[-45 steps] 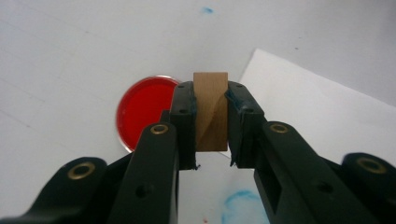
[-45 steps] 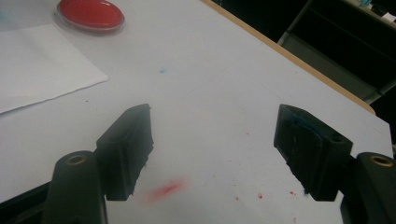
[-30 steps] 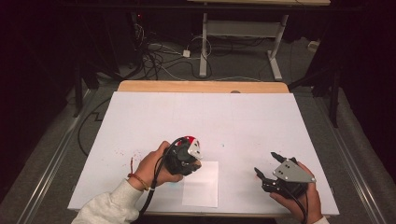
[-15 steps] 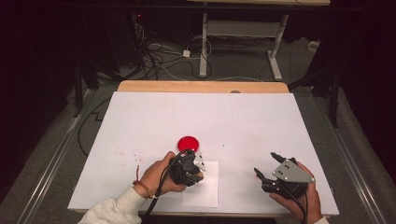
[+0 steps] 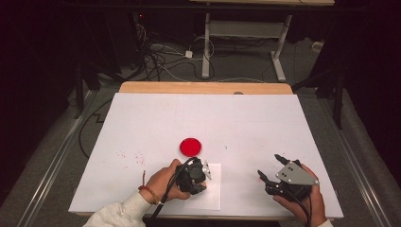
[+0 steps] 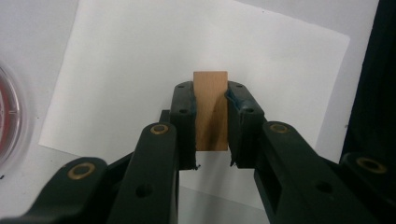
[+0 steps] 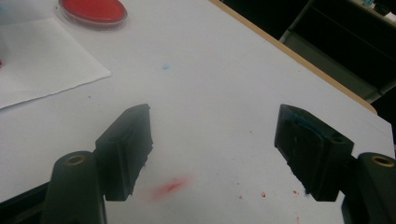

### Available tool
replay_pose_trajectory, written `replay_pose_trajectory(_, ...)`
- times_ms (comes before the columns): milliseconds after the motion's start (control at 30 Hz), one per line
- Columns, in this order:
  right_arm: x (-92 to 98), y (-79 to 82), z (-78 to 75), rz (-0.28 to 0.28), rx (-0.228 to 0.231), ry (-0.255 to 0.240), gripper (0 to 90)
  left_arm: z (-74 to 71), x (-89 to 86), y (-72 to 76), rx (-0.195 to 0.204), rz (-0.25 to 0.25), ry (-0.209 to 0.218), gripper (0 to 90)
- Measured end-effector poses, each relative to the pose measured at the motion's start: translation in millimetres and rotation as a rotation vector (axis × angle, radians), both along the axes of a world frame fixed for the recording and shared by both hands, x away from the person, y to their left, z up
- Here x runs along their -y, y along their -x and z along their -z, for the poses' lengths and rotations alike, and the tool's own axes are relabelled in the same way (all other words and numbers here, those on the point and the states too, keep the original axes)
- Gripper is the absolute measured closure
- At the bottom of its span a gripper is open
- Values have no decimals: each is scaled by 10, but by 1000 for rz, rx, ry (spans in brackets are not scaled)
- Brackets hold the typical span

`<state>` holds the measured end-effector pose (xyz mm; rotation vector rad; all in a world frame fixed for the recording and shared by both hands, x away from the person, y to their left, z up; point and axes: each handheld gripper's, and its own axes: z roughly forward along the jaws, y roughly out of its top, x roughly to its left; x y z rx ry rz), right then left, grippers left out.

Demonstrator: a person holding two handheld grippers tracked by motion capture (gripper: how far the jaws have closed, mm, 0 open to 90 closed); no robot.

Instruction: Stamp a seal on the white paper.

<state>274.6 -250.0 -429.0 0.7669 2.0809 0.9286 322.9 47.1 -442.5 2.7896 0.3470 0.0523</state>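
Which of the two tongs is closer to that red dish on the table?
Left. The left tongs sit just below the red dish, over the white paper sheet, gripping a wooden block. The right tongs rest farther off, toward the table's right.

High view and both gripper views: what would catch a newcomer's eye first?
The round red dish stands out mid-table on the white table cover. Just nearer the person, the left gripper clamps a small tan wooden block over a white paper sheet. The right gripper rests open at the near right.

The wooden block's (image 6: 211, 109) lower end is hidden behind the left claw (image 6: 211, 122); the red dish (image 6: 9, 122) is cut by the frame's left edge.
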Motion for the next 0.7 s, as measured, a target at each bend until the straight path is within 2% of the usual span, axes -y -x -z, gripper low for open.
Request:
replay_pose_trajectory(200, -10, 3, 3, 2, -2, -1, 278, -2, 60, 16, 24, 24, -53, 734)
replay_pose_trajectory(367, -11, 5, 4, 2, -1, 2, 277, 12, 44, -21, -4, 10, -38, 734)
replay_pose_trajectory(700, -7, 6, 4, 9, 8, -2, 266, 17, 46, -34, -13, 16, -37, 735)
